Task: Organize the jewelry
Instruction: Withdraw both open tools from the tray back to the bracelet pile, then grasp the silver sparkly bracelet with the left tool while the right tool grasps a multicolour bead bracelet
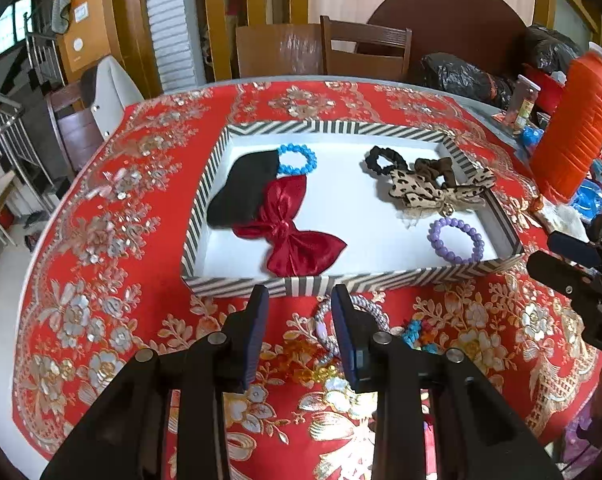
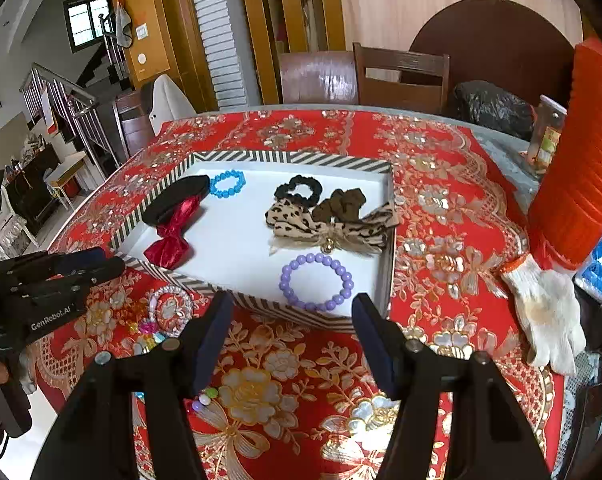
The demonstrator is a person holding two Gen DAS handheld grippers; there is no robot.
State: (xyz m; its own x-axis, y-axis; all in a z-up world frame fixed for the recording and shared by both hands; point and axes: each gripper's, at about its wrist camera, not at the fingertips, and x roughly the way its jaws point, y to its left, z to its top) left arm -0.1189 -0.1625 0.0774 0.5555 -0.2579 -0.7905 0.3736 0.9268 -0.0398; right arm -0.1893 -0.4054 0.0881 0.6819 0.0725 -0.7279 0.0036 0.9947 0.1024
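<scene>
A striped tray (image 1: 301,282) (image 2: 261,306) with a white floor holds a red bow (image 1: 293,236) (image 2: 173,236), a black cloth piece (image 1: 243,192), a blue bead bracelet (image 1: 297,159) (image 2: 227,184), a black scrunchie (image 1: 381,160) (image 2: 299,190), a brown scrunchie (image 2: 341,204), a leopard bow (image 1: 429,192) (image 2: 329,226) and a purple bead bracelet (image 1: 457,240) (image 2: 317,282). On the cloth in front lie a pale lilac bracelet (image 1: 365,306) (image 2: 171,308), amber beads (image 1: 301,360) and a teal piece (image 1: 415,332). My left gripper (image 1: 299,300) is open and empty above the lilac bracelet. My right gripper (image 2: 293,312) is open and empty before the tray.
A red floral tablecloth (image 1: 101,280) (image 2: 441,240) covers the round table. An orange thread cone (image 1: 577,128) (image 2: 581,184), a white glove (image 2: 549,312), a small jar (image 2: 547,136) and black bags (image 1: 457,72) are on the right. Chairs stand behind.
</scene>
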